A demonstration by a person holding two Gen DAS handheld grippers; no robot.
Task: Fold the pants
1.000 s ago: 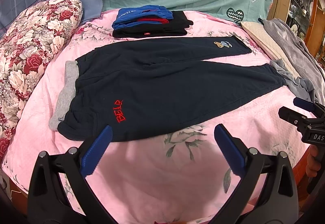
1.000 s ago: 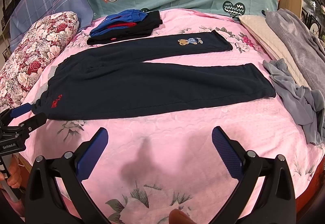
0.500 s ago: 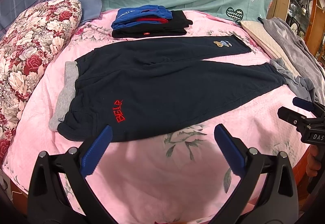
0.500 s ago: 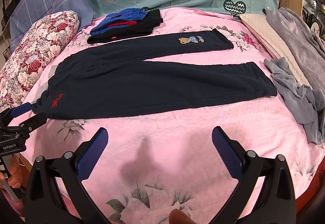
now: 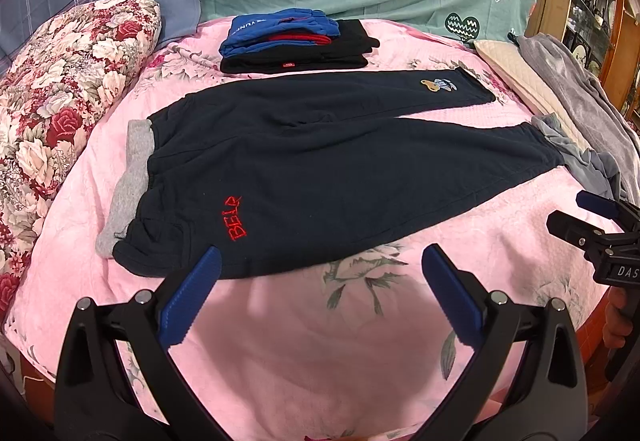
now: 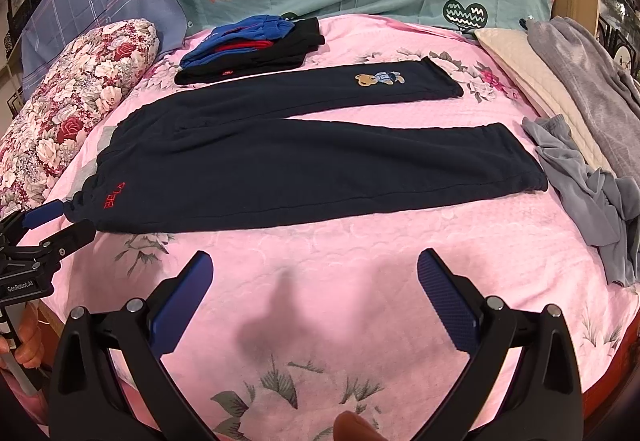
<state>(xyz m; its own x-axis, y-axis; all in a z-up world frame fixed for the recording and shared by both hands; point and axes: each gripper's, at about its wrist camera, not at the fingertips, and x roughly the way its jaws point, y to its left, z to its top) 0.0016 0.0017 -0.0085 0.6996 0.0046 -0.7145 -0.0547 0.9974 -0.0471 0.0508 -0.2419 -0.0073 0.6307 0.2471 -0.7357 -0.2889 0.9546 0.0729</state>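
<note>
We find the dark navy fleece pants [image 5: 328, 177] spread flat across the pink floral bedspread [image 5: 320, 341], waistband left. Both the left gripper [image 5: 320, 293] and right gripper [image 6: 316, 297] hover with jaws spread, empty. A crumpled grey garment [image 6: 588, 181] touches the near cuff; a folded blue-and-black clothes stack [image 5: 292, 41] lies behind.

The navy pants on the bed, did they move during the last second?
No. The navy pants lie flat in the same spot, the far leg cuff equally close to the folded clothes stack. Neither gripper touches them.
</note>
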